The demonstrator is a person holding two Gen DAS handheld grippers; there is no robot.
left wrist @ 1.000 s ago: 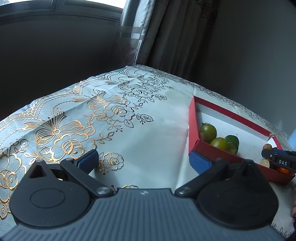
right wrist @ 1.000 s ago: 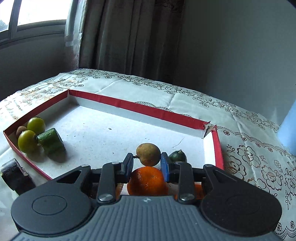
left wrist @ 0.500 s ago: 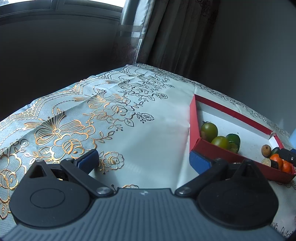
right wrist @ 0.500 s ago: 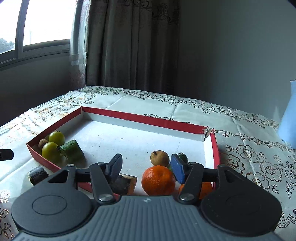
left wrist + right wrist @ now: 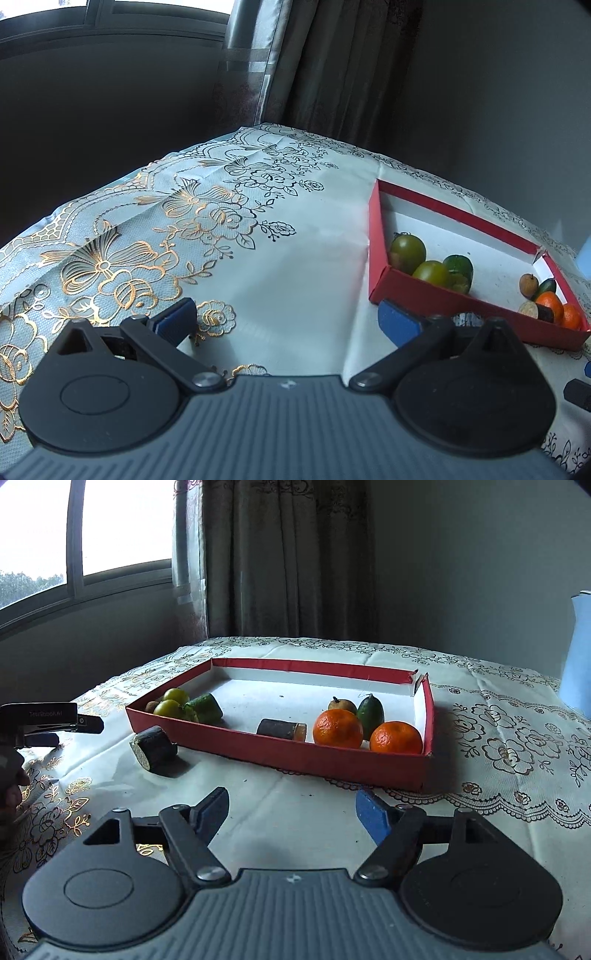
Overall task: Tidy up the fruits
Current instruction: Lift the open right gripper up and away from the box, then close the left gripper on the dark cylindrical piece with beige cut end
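Note:
A red tray lies on the patterned tablecloth. It holds two oranges, a brown round fruit, a small dark green fruit, a dark cut piece and, at its left end, yellow-green fruits with a green chunk. Another dark cut piece lies on the cloth just outside the tray. My right gripper is open and empty, in front of the tray. My left gripper is open and empty, left of the tray.
The left gripper shows at the left edge of the right wrist view. A pale blue object stands at the back right. A curtain and a window are behind the table.
My right gripper opened wide, let go of the orange in the tray, and drew back toward me off the tray. The left gripper hardly moved.

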